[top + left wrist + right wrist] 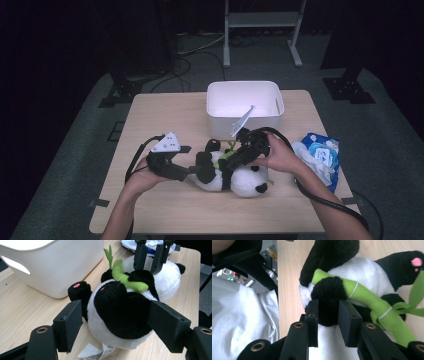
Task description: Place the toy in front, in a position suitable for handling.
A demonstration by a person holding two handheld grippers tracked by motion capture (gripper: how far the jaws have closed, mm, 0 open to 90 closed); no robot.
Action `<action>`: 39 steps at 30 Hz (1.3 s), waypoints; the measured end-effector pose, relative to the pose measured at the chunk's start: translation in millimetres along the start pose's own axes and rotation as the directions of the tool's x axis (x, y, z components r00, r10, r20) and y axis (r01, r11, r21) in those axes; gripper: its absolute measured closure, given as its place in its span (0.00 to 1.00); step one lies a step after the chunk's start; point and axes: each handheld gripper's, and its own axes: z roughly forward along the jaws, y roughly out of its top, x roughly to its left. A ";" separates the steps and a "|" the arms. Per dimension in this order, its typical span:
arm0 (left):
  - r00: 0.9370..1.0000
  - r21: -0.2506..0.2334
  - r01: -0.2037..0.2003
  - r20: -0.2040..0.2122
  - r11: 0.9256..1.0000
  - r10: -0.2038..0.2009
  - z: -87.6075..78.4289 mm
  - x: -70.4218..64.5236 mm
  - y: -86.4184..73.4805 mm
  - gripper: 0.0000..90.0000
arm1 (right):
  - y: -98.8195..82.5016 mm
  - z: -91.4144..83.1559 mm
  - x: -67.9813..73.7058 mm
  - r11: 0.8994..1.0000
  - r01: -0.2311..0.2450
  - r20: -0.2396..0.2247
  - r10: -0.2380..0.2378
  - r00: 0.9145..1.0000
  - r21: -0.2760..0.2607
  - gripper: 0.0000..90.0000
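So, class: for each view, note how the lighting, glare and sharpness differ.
High view: dark surroundings, the white plastic bin glows overexposed, and the black-and-white plush panda looks soft. Left gripper view: bright and even, bin wall slightly blown out. Right gripper view: panda's fur sharp, white cloth at left washed out.

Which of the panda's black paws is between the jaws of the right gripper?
The paw that hugs the green bamboo stick; the right gripper squeezes it. The foot with the pink spot lies free, apart.
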 end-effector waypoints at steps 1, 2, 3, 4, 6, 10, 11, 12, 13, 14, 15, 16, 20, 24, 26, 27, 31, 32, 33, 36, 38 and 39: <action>1.000 0.000 -0.001 0.001 1.000 0.001 0.2 0.1 0.0 0.29 | -0.4 -1.1 0.3 1.000 -0.010 0.002 0.010 1.000 -0.008 0.77; 1.000 0.000 -0.001 0.002 1.000 0.001 0.5 -0.1 -0.1 0.29 | -0.8 -2.1 0.0 1.000 -0.008 0.005 0.008 1.000 -0.012 0.77; 1.000 0.002 -0.002 0.002 1.000 0.002 0.8 -0.2 -0.1 0.29 | -0.9 -2.9 0.1 1.000 -0.011 0.006 0.011 1.000 -0.014 0.77; 1.000 0.002 0.001 0.004 1.000 -0.001 1.2 -0.4 -0.1 0.29 | -1.1 -3.9 -0.4 1.000 -0.011 0.011 0.011 1.000 -0.022 0.77; 1.000 0.002 -0.001 0.004 1.000 0.001 1.5 -0.6 -0.1 0.29 | -1.4 -4.9 -1.7 0.999 -0.012 0.014 0.013 1.000 -0.034 0.79; 1.000 0.002 -0.004 0.004 1.000 0.004 0.7 -0.5 -0.1 0.29 | -1.7 -1.0 -3.6 0.999 -0.020 0.038 0.021 0.999 -0.026 0.81; 1.000 0.002 -0.004 0.003 1.000 0.004 0.4 -0.3 -0.2 0.29 | -1.8 0.0 -3.9 1.000 -0.022 0.036 0.022 0.999 -0.021 0.82; 1.000 0.001 -0.002 0.002 1.000 0.002 0.3 0.0 -0.3 0.29 | -1.9 1.6 -3.7 1.000 -0.018 0.032 0.019 0.999 -0.025 0.82; 1.000 0.002 -0.001 0.003 1.000 0.001 0.3 0.3 -0.6 0.29 | -1.8 2.4 -3.3 1.000 -0.013 0.037 0.014 0.999 -0.024 0.82; 1.000 0.000 0.001 0.002 1.000 -0.001 0.4 0.4 -0.9 0.29 | -1.6 2.9 -2.9 1.000 -0.011 0.041 0.011 0.999 -0.021 0.81; 1.000 -0.001 0.003 0.001 1.000 -0.003 0.7 0.7 -1.2 0.29 | -1.4 2.8 -2.8 1.000 -0.007 0.040 0.008 0.999 -0.022 0.81; 1.000 0.001 0.003 0.001 1.000 -0.003 0.7 0.9 -1.3 0.29 | -1.2 2.2 -2.5 1.000 -0.004 0.046 0.005 0.999 -0.024 0.81; 1.000 0.005 0.005 0.002 1.000 -0.005 0.8 1.7 -2.0 0.29 | -0.1 -1.4 -1.9 0.999 -0.008 0.060 0.010 0.998 -0.036 0.81; 1.000 0.008 0.005 0.002 1.000 -0.005 1.0 1.7 -1.9 0.29 | 0.2 -5.3 -1.4 0.999 -0.009 0.073 0.012 0.997 -0.043 0.81; 1.000 0.009 0.004 0.002 1.000 -0.004 1.3 1.7 -1.8 0.29 | -0.2 -6.9 -1.3 0.999 -0.006 0.082 0.010 0.997 -0.050 0.81; 1.000 0.009 0.004 0.002 1.000 -0.004 1.4 1.7 -1.8 0.29 | -0.3 -7.3 -1.4 0.999 -0.007 0.086 0.012 0.996 -0.049 0.81; 1.000 0.010 0.003 0.004 1.000 -0.003 1.5 1.7 -1.9 0.29 | -0.4 -6.7 -2.6 0.999 -0.015 0.100 0.019 0.995 -0.046 0.80; 1.000 0.010 0.003 0.004 1.000 -0.003 1.6 1.6 -2.0 0.29 | -0.3 -6.5 -3.6 0.999 -0.014 0.106 0.019 0.994 -0.046 0.79; 1.000 0.010 0.003 0.004 1.000 -0.003 1.6 1.6 -1.9 0.29 | -0.1 -6.2 -4.1 0.999 -0.021 0.111 0.026 0.993 -0.048 0.79; 1.000 0.010 0.003 0.005 1.000 -0.003 1.6 1.7 -1.9 0.29 | 0.6 -4.2 -7.6 0.999 -0.028 0.129 0.033 0.991 -0.040 0.77; 1.000 0.011 0.004 0.007 1.000 -0.004 1.6 1.7 -2.1 0.29 | 1.0 -2.5 -9.6 0.999 -0.031 0.132 0.036 0.991 -0.036 0.76; 1.000 0.011 0.004 0.007 1.000 -0.004 1.5 1.9 -2.2 0.29 | 1.2 -1.6 -9.8 0.999 -0.037 0.135 0.042 0.990 -0.035 0.76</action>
